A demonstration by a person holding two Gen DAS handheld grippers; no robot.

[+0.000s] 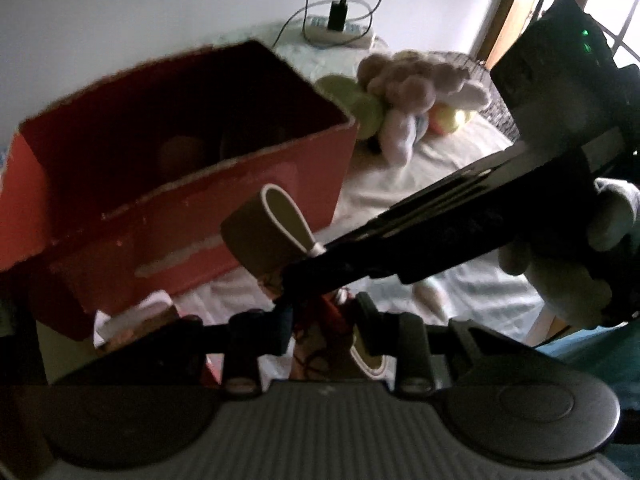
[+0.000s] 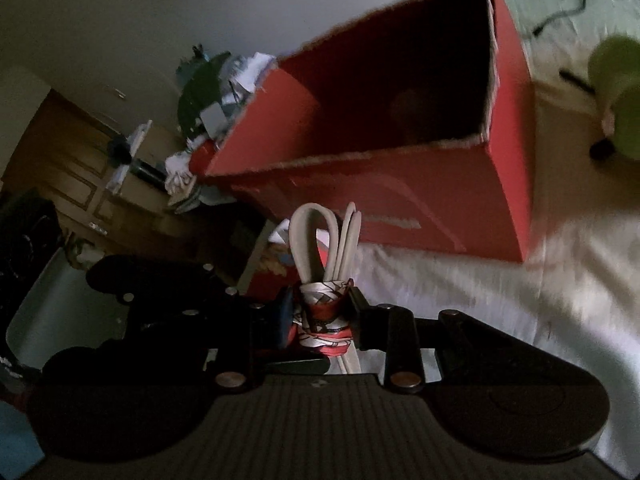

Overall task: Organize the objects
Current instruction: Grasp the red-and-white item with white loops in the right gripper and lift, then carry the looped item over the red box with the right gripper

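The red box (image 2: 400,184) was the biggest thing in front of you, open-topped and standing on the white-covered bed (image 2: 460,312). In the right wrist view it filled the centre and upper right of the frame, its long axis running from lower left up to upper right, its open mouth above and ahead of your right hand-held gripper (image 2: 322,312). That relation is what the coming move would turn on, I'd judge: the bundle had to go up and forward over the near rim.

Your right hand-held gripper was closed on a bundle of folded pale strap (image 2: 324,240) wrapped at its base in red and white patterned cloth (image 2: 324,312). The loops stood upright at lower centre, just short of the box's near wall and below its rim.

In the left wrist view the box (image 1: 180,168) lay to the upper left, and the right tool crossed from right to centre with the strap loop (image 1: 276,228) at its tip, beside the box's near wall. Your left hand-held gripper (image 1: 320,320) sat at lower centre; its fingers were dark and cluttered, so I cannot tell its state. The right one was plainly nearer the box.

Soft toys (image 1: 404,92) lay in the upper right, well apart.
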